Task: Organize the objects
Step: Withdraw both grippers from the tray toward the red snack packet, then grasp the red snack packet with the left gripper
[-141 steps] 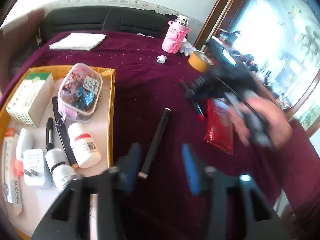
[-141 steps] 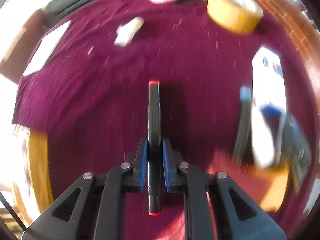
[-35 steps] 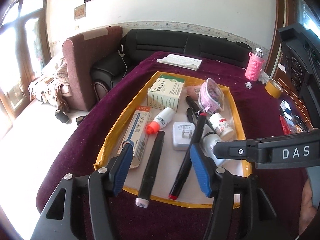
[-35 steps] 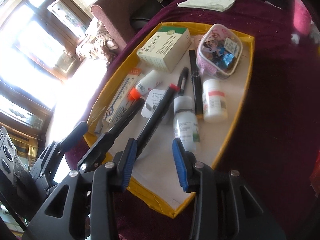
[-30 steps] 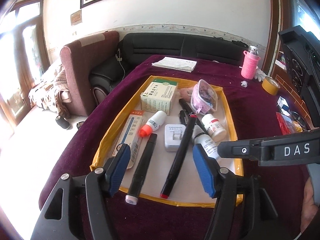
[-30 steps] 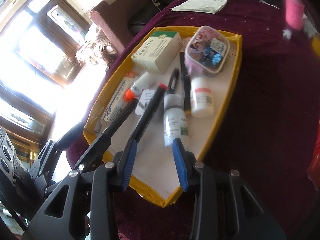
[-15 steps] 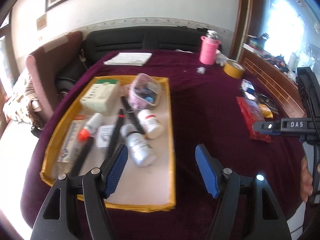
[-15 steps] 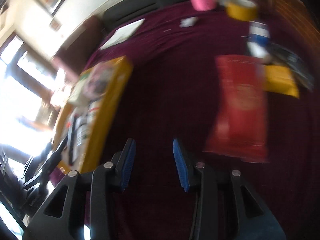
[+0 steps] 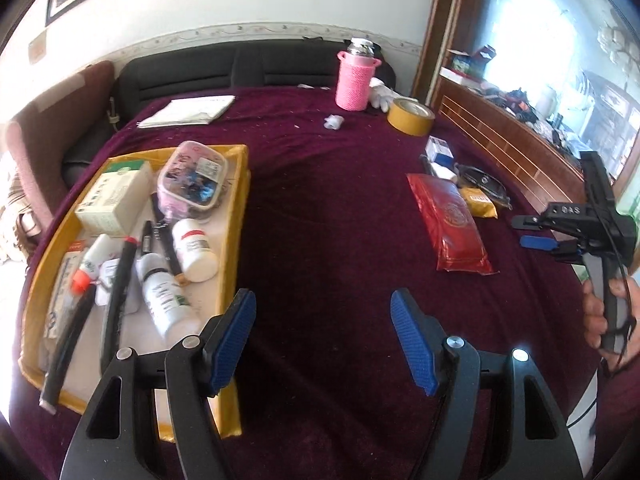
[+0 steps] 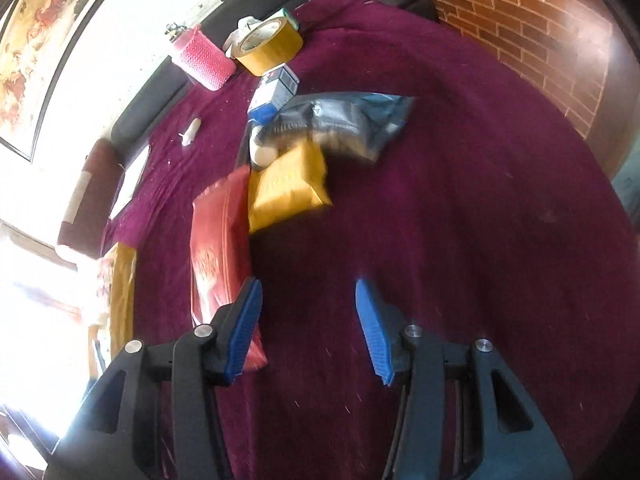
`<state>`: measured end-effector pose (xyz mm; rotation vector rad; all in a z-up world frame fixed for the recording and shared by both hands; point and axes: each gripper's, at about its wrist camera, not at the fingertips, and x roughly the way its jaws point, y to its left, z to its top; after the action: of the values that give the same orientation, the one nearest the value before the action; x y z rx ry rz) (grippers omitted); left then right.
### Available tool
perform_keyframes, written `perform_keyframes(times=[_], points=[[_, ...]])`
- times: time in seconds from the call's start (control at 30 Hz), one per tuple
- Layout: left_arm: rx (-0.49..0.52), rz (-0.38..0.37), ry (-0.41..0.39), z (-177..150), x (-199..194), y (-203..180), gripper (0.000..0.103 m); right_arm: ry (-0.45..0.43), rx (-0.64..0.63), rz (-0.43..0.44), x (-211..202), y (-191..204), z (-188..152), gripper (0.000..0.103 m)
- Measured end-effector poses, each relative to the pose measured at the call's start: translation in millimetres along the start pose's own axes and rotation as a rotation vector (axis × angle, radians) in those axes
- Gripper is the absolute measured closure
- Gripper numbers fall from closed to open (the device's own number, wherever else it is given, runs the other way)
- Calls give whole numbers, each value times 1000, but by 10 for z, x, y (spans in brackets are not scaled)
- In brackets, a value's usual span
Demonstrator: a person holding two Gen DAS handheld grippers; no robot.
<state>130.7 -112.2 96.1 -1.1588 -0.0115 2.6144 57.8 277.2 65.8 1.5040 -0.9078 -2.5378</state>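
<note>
Toward the left edge of the maroon-covered table [image 9: 320, 220], the yellow tray [image 9: 236, 216] is seen already holding two black markers [image 9: 116, 300], white bottles [image 9: 164, 296], a green-and-white box [image 9: 112, 196] and a pink case [image 9: 192, 180]. Both markers, gripped or loose on the cloth seconds ago, are now laid in the tray, so that part of the sorting is judged done and attention is turned rightward. At the middle, the left gripper [image 9: 324, 340] is held wide open above bare cloth, nothing between its blue pads. Toward the right edge, a red packet [image 10: 220, 248], a yellow packet [image 10: 288, 184] and a small blue box [image 10: 276, 92] are left unsorted. The right gripper [image 10: 308, 320] is held open and empty just beside the red packet, judged the likely next pickup.
</note>
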Motion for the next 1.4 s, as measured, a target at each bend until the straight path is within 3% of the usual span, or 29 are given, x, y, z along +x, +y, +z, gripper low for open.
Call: perform_keyframes(times=[0.13, 0.27, 0.3, 0.33, 0.43, 0.53, 0.67, 0.83, 0.93, 1.1, 1.17, 1.2, 1.23, 1.27, 1.3, 1.4], points=[[-17, 22, -19, 12, -97, 91, 39, 59, -31, 80, 284, 283, 105, 56], [-58, 0, 0, 88, -27, 132, 39, 94, -98, 82, 655, 619, 72, 56], [-65, -10, 4, 119, 3, 126, 39, 109, -126, 103, 740, 712, 48, 48], [-71, -15, 7, 147, 32, 116, 39, 116, -167, 120, 791, 810, 13, 48], [-96, -27, 0, 286, 142, 62, 39, 105, -242, 303, 721, 944, -59, 48], [-73, -34, -22, 479, 336, -88, 31, -30, -235, 326, 482, 799, -25, 48], [8, -58, 12, 731, 800, -379, 30, -168, -116, 386, 314, 329, 33, 45], [82, -90, 37, 886, 1218, -731, 30, -184, 62, 464, 305, -100, 128, 43], [136, -73, 49, 920, 1481, -923, 30, -235, 126, 437, 302, -127, 122, 43], [298, 35, 71, 798, 1836, -1248, 28, -222, 125, 448, 330, -91, 145, 43], [378, 113, 77, 711, 1923, -1371, 27, -222, 119, 442, 285, -137, 170, 43], [396, 121, 34, 680, 1888, -1398, 27, -223, 116, 441, 295, -135, 171, 43], [405, 106, 48, 669, 1888, -1420, 29, -220, 114, 440, 294, -141, 170, 43], [389, 75, 62, 670, 1881, -1413, 45, -219, 113, 433, 301, -150, 177, 43], [365, 65, 77, 681, 1862, -1384, 54, -217, 114, 422, 303, -142, 166, 43], [287, 6, 94, 703, 1720, -1227, 62, -212, 115, 394, 338, -153, 153, 43]])
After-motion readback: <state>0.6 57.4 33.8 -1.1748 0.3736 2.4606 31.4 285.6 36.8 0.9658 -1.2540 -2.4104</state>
